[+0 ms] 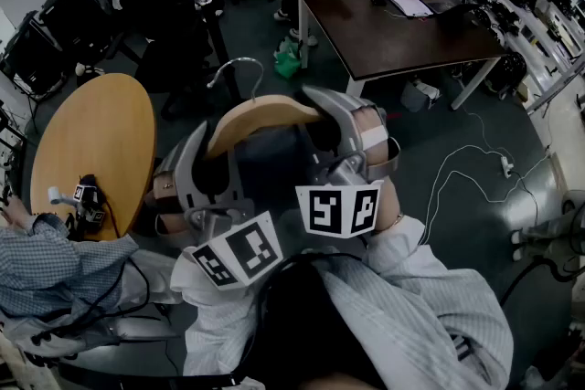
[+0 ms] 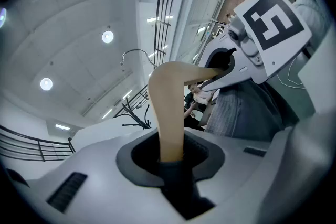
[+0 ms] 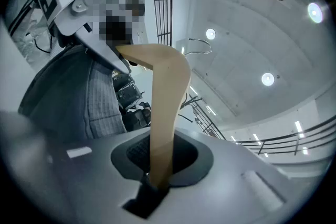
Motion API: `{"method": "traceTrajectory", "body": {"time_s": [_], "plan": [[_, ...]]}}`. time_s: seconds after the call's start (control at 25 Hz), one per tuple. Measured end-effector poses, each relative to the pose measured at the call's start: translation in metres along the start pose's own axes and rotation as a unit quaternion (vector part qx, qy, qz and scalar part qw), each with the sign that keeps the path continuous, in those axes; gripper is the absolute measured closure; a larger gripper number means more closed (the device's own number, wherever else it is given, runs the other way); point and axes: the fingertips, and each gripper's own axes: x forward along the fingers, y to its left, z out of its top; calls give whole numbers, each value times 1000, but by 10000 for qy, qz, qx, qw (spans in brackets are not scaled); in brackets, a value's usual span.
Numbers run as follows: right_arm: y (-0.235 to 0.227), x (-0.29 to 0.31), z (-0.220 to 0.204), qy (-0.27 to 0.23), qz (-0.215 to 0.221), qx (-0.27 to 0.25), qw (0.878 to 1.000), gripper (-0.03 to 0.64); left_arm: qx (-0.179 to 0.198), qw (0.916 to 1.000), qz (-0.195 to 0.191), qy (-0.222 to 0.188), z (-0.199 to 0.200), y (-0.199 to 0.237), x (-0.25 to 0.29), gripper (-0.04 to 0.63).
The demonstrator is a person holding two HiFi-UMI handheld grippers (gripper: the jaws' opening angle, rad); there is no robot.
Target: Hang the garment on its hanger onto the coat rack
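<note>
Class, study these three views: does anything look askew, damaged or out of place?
Nothing stands out. The left gripper and right gripper each clamp one end of the wooden hanger, its metal hook is free, and the grey garment hangs on it.

The head view is dim and muddy, with shadows swallowing detail. Pale glare lies on the glossy grey-green floor (image 1: 539,187) beyond the right gripper's (image 1: 320,110) outer side. Both gripper views are much brighter: round recessed ceiling lamps (image 2: 107,36) above the jaws bloom white. There the tan wooden hanger (image 2: 168,107) reads fairly sharp, while the left gripper's (image 2: 170,157) grey housing nearest the lens is soft. Black railing bars (image 2: 168,8) bow, and the corners darken.
</note>
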Motion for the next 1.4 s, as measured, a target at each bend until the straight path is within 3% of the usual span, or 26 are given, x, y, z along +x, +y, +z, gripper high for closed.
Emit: {"method": "traceTrajectory", "body": {"time_s": [0.88,1.12,1.4], "plan": [[2,-14,-2,-69,48,73,9999,558,-115,9998,40,138,1,-9,-13,512],[7,27,-7,-38,81,91,9999,555,-161,9997,-27,158,-18,-2,23,512],[9,122,-32,90,-80,59,9999,554,-139,9998,-124,-22,-51,11,118,512]]}}
